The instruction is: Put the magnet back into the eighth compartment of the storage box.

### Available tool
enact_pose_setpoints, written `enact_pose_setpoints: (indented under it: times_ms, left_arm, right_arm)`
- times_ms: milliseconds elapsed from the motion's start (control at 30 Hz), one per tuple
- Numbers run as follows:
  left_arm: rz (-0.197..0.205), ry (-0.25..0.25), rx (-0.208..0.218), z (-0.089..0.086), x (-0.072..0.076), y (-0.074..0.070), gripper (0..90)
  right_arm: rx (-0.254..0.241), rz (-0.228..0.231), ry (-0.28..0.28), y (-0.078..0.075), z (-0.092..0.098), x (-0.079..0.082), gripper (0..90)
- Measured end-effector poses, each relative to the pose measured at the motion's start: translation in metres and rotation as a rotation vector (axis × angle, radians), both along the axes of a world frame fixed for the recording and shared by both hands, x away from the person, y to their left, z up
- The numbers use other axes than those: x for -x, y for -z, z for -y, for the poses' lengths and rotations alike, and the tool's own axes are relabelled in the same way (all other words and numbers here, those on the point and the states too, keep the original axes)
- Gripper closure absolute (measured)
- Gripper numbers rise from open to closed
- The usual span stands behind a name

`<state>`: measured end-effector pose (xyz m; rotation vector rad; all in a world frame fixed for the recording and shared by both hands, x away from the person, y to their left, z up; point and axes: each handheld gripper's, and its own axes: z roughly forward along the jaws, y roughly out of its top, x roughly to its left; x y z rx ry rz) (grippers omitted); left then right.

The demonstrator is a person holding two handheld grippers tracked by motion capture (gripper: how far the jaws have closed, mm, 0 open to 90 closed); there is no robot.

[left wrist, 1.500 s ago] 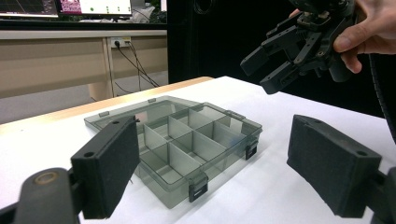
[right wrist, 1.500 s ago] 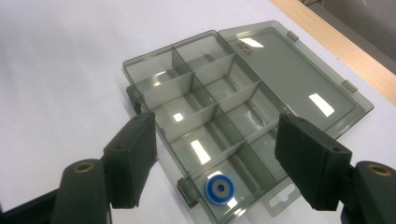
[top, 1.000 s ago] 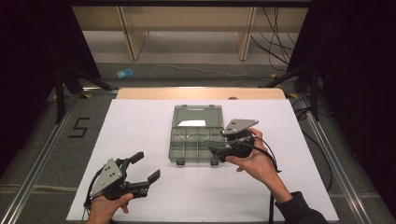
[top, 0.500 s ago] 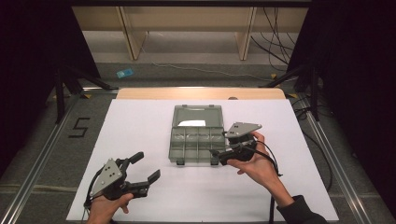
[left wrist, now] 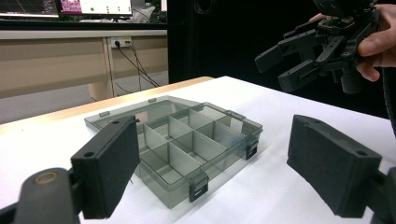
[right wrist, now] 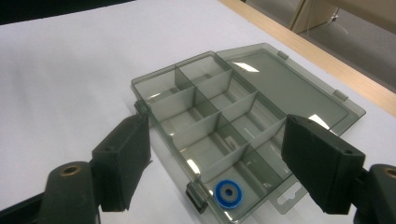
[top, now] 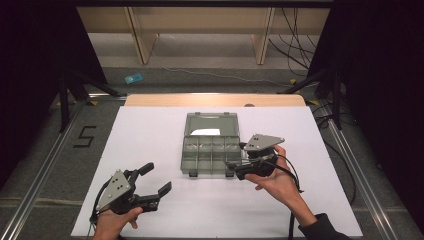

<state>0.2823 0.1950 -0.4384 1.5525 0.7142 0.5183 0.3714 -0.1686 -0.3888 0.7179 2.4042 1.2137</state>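
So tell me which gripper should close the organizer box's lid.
Right, probably. The right gripper hovers at the organizer box, jaws open above the blue ring. The left gripper sits well off toward the table's near left.

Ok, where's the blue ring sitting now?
In the right gripper view, the blue ring lies in the organizer box's corner compartment, beside a front latch, below the open right hand-held gripper.

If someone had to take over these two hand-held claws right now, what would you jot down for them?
Left gripper: open, holding nothing, low over the white table near the person's side.
Right gripper: jaws have just been opening, nothing between them, above the front right corner of the box.
Compartment box: mid-table, lid folded flat open.
Done: a blue ring lies in a corner compartment by a latch.
Left: probably shutting the lid; the other compartments look empty.
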Motion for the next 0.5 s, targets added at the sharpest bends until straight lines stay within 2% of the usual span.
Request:
enact_pose_setpoints:
  times_ms: [333, 367, 500]
  left_arm:
    - [0.0, 0.0, 0.0, 0.0, 0.0, 0.0, 16.4]
    - [0.0, 0.0, 0.0, 0.0, 0.0, 0.0, 16.4]
    - [-0.001, 0.0, 0.001, 0.0, 0.0, 0.0, 16.4]
  right_arm:
    - [-0.045, 0.005, 0.007, 0.003, 0.007, 0.007, 24.5]
    - [-0.053, 0.021, 0.011, 0.004, 0.008, 0.007, 24.5]
    - [-0.065, 0.012, 0.012, 0.005, 0.012, 0.01, 24.3]
